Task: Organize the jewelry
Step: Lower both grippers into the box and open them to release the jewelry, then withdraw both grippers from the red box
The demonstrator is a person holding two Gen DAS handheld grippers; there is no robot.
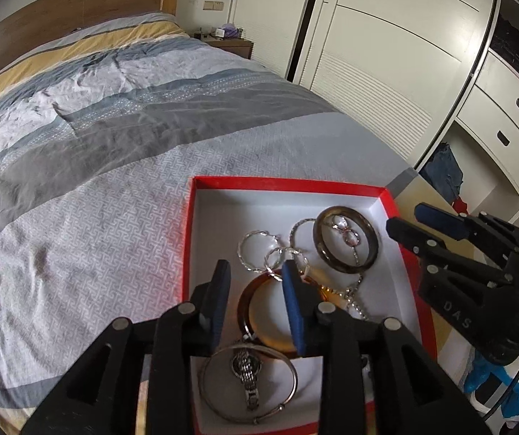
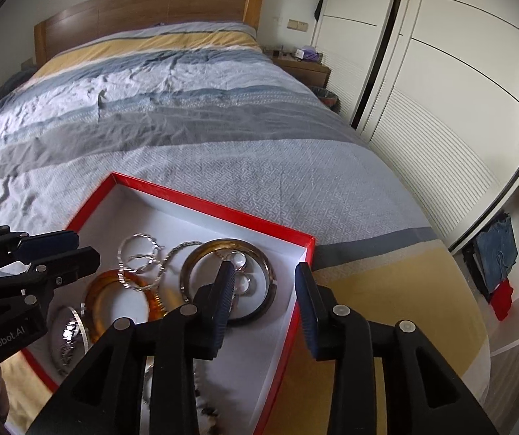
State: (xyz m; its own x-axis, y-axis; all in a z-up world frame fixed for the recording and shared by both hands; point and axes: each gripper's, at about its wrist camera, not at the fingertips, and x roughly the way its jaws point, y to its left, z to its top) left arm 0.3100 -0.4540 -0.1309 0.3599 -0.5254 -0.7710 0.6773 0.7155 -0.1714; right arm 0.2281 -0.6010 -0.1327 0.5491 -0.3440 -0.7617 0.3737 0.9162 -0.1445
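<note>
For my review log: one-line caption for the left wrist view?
Open left gripper above a red box of bangles and rings on a bed.

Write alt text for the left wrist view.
The left gripper hangs open over a red box of bangles, rings and a watch on a bed. The right gripper shows at right, open.

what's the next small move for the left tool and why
Probably lower the left tool onto the amber bangle and close on its rim. Its jaws stand open over the red box with nothing gripped, and the bangle's edge already lies between them. The right tool, also open and empty, hangs over the box's rim.
</note>
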